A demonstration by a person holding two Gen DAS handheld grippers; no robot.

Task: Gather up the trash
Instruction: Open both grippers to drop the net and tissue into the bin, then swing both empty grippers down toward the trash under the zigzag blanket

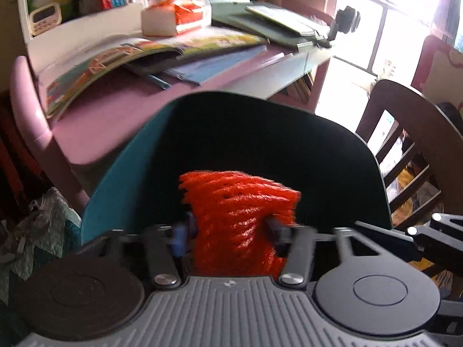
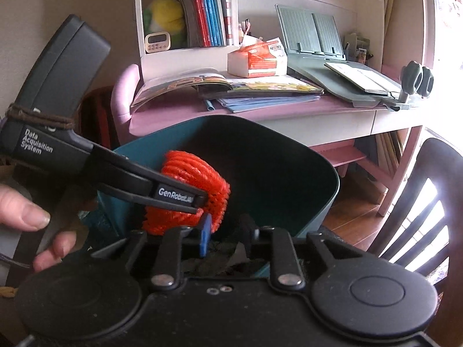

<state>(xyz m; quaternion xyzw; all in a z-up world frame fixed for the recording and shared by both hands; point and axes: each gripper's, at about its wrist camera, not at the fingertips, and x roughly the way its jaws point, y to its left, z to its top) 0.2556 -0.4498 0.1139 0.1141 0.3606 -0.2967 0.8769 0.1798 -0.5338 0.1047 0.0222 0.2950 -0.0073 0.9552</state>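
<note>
My left gripper (image 1: 228, 225) is shut on an orange foam net (image 1: 240, 217), a crumpled mesh sleeve, and holds it over the open mouth of a teal trash bin (image 1: 115, 185). In the right wrist view the left gripper (image 2: 202, 202) reaches in from the left with the orange net (image 2: 188, 179) pinched between its fingers, above the bin (image 2: 315, 185). My right gripper (image 2: 225, 231) sits at the bin's near rim; its fingers are a small gap apart and empty. Dark scraps lie inside the bin.
A pink desk (image 2: 179, 112) stands behind the bin with open books (image 2: 231, 86), a tissue pack (image 2: 257, 57), a grey book stand (image 2: 318, 40) and a shelf of books. A dark wooden chair (image 2: 419, 202) is on the right. A quilted cloth (image 1: 37, 231) lies at the left.
</note>
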